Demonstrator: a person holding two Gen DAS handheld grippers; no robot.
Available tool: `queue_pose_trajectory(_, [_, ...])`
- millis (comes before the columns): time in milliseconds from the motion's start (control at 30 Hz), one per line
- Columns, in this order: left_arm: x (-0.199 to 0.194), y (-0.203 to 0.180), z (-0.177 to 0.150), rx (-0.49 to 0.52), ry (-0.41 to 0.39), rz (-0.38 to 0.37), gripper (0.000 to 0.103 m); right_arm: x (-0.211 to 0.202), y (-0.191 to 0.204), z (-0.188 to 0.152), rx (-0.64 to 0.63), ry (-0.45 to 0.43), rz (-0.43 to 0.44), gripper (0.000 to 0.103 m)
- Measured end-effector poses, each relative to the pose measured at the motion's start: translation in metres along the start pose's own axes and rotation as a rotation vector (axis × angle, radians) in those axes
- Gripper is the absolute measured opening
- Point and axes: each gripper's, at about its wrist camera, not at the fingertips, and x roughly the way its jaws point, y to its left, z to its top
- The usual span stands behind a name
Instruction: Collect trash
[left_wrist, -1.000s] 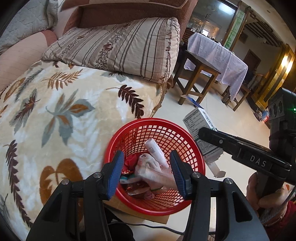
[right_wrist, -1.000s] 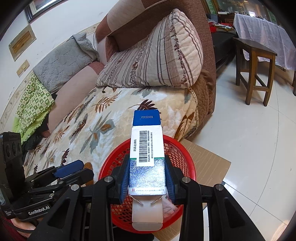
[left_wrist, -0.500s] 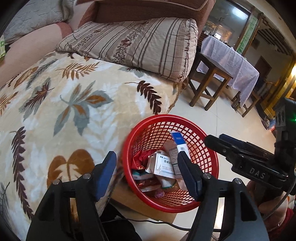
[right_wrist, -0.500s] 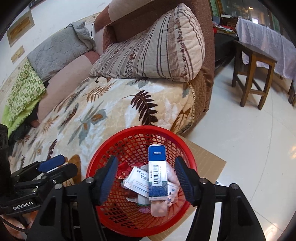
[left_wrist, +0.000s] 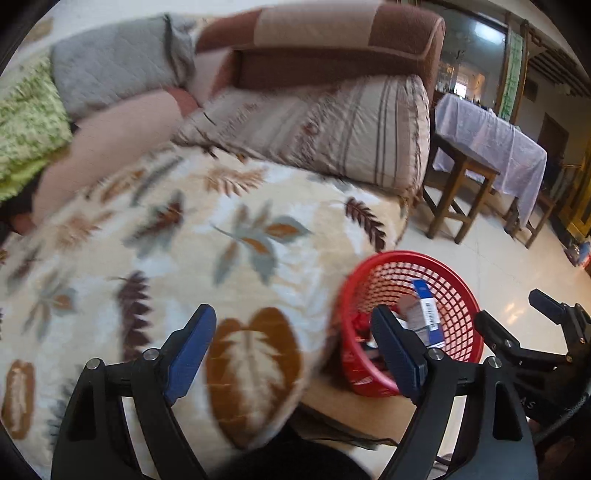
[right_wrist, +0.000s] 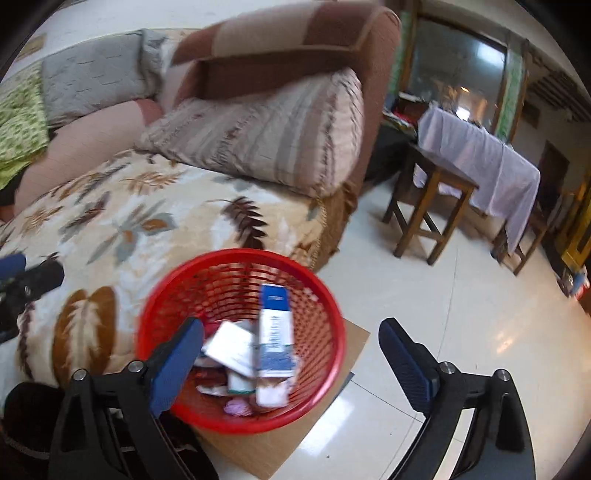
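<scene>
Both grippers, left (left_wrist: 295, 350) and right (right_wrist: 291, 354), stand with jaws wide apart, empty. Basket (right_wrist: 332, 314) sits beside sofa (right_wrist: 147, 221), within reach; boxes (right_wrist: 275, 332) inside.

Left tool (left_wrist: 295, 349) spread wide, empty; right tool (right_wrist: 291, 360) likewise

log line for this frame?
left gripper: open, empty | right gripper: open, empty | blue-white box: in red basket
</scene>
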Motion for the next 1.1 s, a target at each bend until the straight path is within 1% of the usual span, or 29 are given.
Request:
queue_pose_trajectory(33, [-0.01, 0.007, -0.004, -0.008, -0.019, 0.002, 0.089, -0.008, 0.005, -0.002, 0.002, -0.017, 0.002, 0.099])
queue_pose_trajectory(100, [-0.028, 0.019, -0.013, -0.016, -0.047, 0.015, 0.094, -0.023, 0.016, -0.006, 0.002, -0.043, 0.033, 0.1])
queue_pose_trajectory(133, [-0.033, 0.021, -0.015, -0.017, -0.047, 0.027, 0.097, -0.03, 0.02, -0.008, 0.009, -0.056, 0.046, 0.101])
queue_pose_trajectory(167, [-0.038, 0.024, -0.017, -0.022, -0.045, 0.033, 0.097, -0.038, 0.024, -0.011, 0.017, -0.066, 0.067, 0.101])
queue_pose_trajectory(233, [-0.05, 0.029, -0.021, -0.041, -0.054, 0.025, 0.097, -0.043, 0.029, -0.015, 0.028, -0.055, 0.109, 0.101])
queue_pose_trajectory(300, [-0.063, 0.028, -0.025, -0.036, -0.075, 0.038, 0.097, -0.053, 0.035, -0.02, 0.045, -0.065, 0.107, 0.101])
queue_pose_trajectory(367, [-0.077, 0.024, -0.03, -0.009, -0.102, 0.064, 0.097, -0.062, 0.04, -0.023, 0.042, -0.092, 0.095, 0.101])
queue_pose_trajectory(433, [-0.09, 0.023, -0.035, 0.013, -0.126, 0.095, 0.1, -0.067, 0.044, -0.024, 0.042, -0.091, 0.093, 0.101])
queue_pose_trajectory(500, [-0.096, 0.024, -0.038, 0.013, -0.127, 0.132, 0.1, -0.069, 0.049, -0.027, 0.036, -0.078, 0.096, 0.101])
queue_pose_trajectory(533, [-0.098, 0.025, -0.04, 0.012, -0.124, 0.157, 0.1, -0.068, 0.051, -0.028, 0.034, -0.076, 0.1, 0.101])
queue_pose_trajectory(600, [-0.097, 0.025, -0.043, 0.021, -0.116, 0.236, 0.1, -0.065, 0.056, -0.033, 0.014, -0.064, 0.105, 0.101])
queue_pose_trajectory(667, [-0.093, 0.024, -0.046, 0.033, -0.106, 0.283, 0.1, -0.063, 0.057, -0.035, 0.002, -0.056, 0.108, 0.101])
queue_pose_trajectory(700, [-0.09, 0.024, -0.045, 0.039, -0.092, 0.287, 0.1, -0.064, 0.056, -0.035, 0.006, -0.059, 0.106, 0.101])
queue_pose_trajectory(800, [-0.087, 0.024, -0.043, 0.026, -0.073, 0.253, 0.1, -0.063, 0.053, -0.033, 0.03, -0.061, 0.1, 0.101])
queue_pose_trajectory(833, [-0.087, 0.024, -0.043, 0.021, -0.08, 0.243, 0.1, -0.061, 0.052, -0.033, 0.034, -0.058, 0.099, 0.101])
queue_pose_trajectory(933, [-0.083, 0.023, -0.046, 0.029, -0.089, 0.289, 0.1, -0.057, 0.054, -0.031, 0.046, -0.05, 0.096, 0.101])
queue_pose_trajectory(1100, [-0.074, 0.027, -0.051, 0.029, -0.07, 0.302, 0.1, -0.054, 0.058, -0.031, 0.034, -0.051, 0.087, 0.101])
